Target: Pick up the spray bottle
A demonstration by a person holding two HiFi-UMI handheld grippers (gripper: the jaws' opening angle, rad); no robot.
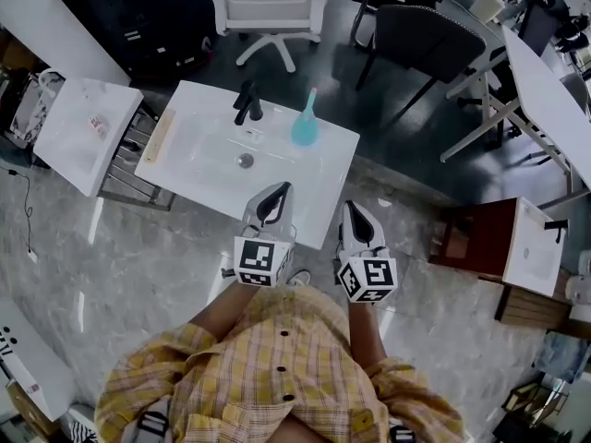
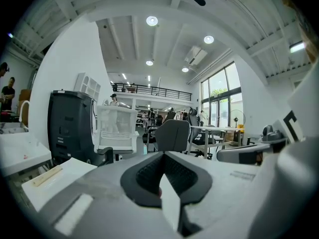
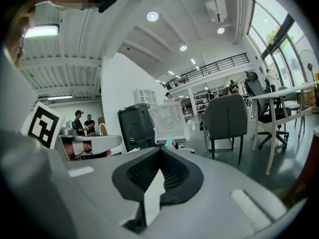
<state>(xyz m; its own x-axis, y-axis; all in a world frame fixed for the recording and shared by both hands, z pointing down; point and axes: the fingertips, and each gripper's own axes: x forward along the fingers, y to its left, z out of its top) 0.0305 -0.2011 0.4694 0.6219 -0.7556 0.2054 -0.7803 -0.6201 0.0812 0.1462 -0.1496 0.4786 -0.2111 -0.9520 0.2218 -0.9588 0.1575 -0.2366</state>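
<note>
Upright bottle (image 1: 305, 123) at the far edge of the table (image 1: 203, 146), ahead of both tools, each closed and empty; left tool (image 1: 283, 190) appears slightly nearer than right tool (image 1: 350, 208).

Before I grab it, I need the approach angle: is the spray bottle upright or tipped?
Upright: the spray bottle stands on its base on the white table, nozzle pointing up.
</note>
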